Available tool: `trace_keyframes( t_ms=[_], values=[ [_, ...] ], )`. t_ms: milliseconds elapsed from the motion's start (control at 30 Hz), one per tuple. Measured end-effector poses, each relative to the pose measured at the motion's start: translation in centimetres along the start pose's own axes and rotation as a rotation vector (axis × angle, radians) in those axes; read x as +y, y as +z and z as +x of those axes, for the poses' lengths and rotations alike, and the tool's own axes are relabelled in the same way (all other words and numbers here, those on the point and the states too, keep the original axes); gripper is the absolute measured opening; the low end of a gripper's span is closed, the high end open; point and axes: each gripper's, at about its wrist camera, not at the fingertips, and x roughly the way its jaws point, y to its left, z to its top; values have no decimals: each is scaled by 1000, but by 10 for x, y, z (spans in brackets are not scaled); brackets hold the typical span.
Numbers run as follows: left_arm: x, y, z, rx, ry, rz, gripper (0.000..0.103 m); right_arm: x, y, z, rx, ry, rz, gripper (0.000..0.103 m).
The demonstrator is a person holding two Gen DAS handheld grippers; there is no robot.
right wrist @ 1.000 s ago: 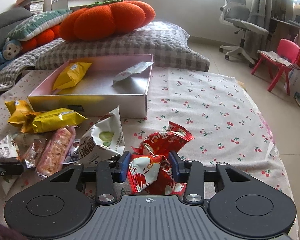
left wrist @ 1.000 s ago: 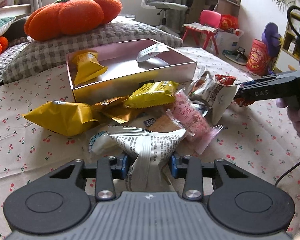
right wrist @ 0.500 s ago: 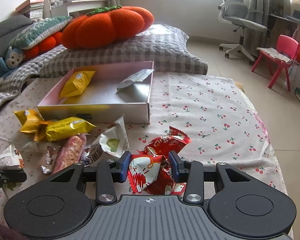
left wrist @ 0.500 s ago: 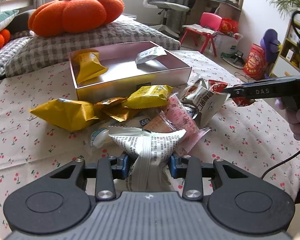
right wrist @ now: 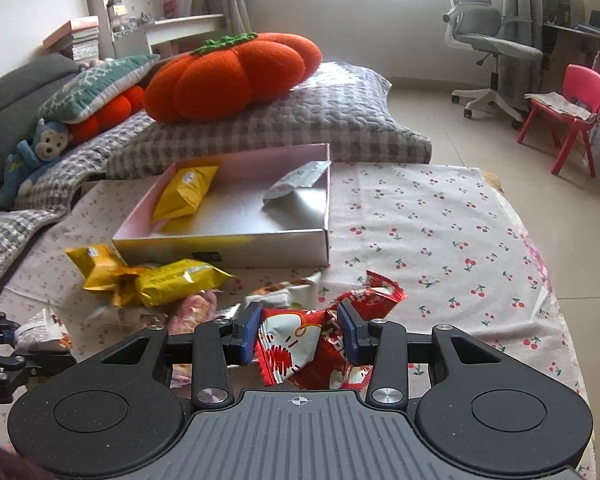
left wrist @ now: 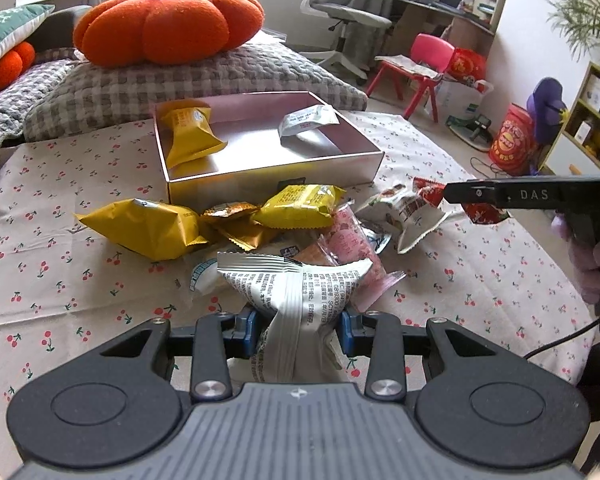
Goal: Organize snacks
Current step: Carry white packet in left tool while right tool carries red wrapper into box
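Observation:
My left gripper is shut on a white snack packet with black print, held above the cherry-print cloth. My right gripper is shut on a red-and-white snack packet; from the left wrist view that red packet pokes out past the black finger. An open pink-and-silver box holds a yellow packet and a small white packet. Loose snacks lie in front of the box: yellow packets, a pink bar, a white packet.
An orange pumpkin cushion rests on a grey checked pillow behind the box. A blue monkey toy sits at the left. The cloth's right edge meets tiled floor with a pink chair and an office chair.
Both grippers have risen with their packets still gripped; the box and the loose snacks now sit lower and farther in both views.

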Motion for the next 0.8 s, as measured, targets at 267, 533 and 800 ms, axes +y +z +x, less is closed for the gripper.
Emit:
trace_keyframes(
  t_ms=[267, 533, 800],
  values=[
    [4, 10, -5, -24, 5, -38, 34, 8, 6, -7, -23, 32, 3, 39],
    [8, 31, -4, -55, 23, -73, 34, 16, 19, -4, -33, 61, 11, 39],
    [18, 64, 7, -123, 62, -144, 34, 25, 42, 5, -85, 89, 13, 39]
  ],
)
